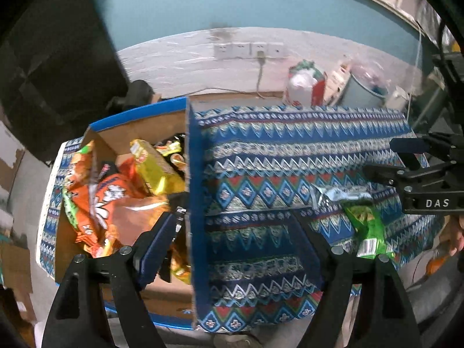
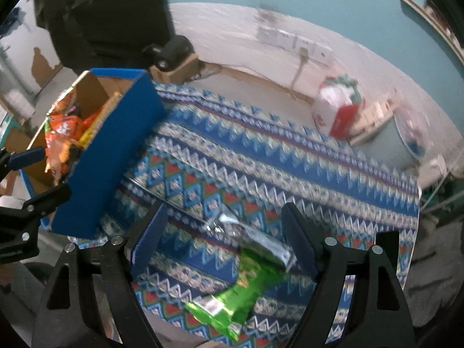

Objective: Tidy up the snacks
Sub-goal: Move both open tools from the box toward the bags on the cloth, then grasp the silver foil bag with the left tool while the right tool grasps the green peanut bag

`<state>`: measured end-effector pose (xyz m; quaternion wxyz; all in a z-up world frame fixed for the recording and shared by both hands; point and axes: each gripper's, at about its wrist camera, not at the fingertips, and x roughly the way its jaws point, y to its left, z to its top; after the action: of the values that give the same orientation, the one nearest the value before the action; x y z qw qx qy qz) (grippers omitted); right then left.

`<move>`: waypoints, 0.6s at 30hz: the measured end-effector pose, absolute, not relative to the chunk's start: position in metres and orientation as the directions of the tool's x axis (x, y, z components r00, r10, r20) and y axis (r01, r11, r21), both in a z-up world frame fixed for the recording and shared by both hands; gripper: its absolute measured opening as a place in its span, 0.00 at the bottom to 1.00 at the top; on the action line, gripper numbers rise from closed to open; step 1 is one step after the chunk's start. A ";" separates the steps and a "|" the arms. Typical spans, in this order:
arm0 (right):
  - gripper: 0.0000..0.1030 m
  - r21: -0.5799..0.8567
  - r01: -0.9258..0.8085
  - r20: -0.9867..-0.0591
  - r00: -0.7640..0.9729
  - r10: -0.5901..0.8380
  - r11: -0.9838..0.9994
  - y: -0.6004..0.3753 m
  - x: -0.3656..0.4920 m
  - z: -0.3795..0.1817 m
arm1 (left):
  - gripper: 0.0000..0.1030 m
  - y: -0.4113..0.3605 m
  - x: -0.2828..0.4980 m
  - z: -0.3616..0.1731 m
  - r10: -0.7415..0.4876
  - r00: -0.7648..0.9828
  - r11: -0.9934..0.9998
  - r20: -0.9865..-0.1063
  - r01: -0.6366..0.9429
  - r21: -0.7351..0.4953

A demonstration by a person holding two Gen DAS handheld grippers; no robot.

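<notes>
Left tongs [image 1: 236,240] stand wide, nothing between the pads; the near wall of the blue box [image 1: 195,203] rises up through the gap, so one finger hangs over the box's inside and the other over the patterned cloth [image 1: 261,156]. They look parked there after a drop, or simply waiting, since the box is where the snacks are being gathered.

Inside the box, ahead and to the left of the left tongs: orange packets [image 1: 98,197], a yellow packet [image 1: 153,168], a dark one behind (label unreadable). Heaped, not stacked; sorting here seems to mean collecting.

Right tongs [image 2: 223,237] also spread wide and gripping nothing. The green packet [image 2: 246,287] lies flat on the worktop just below and between the fingers, with a silver packet [image 2: 261,245] overlapping its far end, close against the right-hand pad. No pad presses on either (blur makes the contact at the silver end hard to judge).

The box stands well off to the left of the right tongs, open top upward.

Likely next: close on the green packet across its narrow width and carry it over to the box. Foil is slippery and the two packets overlap, so one could drag the other
</notes>
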<state>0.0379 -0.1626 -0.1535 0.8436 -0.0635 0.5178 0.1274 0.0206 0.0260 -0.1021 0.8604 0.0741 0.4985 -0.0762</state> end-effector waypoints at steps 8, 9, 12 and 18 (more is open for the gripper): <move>0.78 0.066 -0.167 -0.942 0.314 0.116 0.984 -0.195 0.022 -0.204 | 0.79 -0.003 0.015 -0.128 -0.046 0.444 0.961 -0.895 0.264 0.082; 0.78 0.065 -0.161 -0.945 0.306 0.112 0.985 -0.195 0.020 -0.208 | 0.79 -0.005 0.015 -0.131 -0.054 0.438 0.960 -0.898 0.270 0.074; 0.78 0.077 -0.131 -0.955 0.276 0.111 0.988 -0.199 0.014 -0.221 | 0.79 -0.012 0.015 -0.138 -0.060 0.422 0.956 -0.905 0.285 0.069; 0.78 0.102 -0.073 -0.970 0.215 0.115 0.992 -0.207 0.005 -0.248 | 0.79 -0.028 0.015 -0.152 -0.067 0.425 0.943 -0.903 0.322 0.081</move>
<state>0.0054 -0.2065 -0.2477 0.7793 0.0170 0.6236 0.0602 0.0152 -0.0277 -0.1520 0.8351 0.1217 0.5237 -0.1163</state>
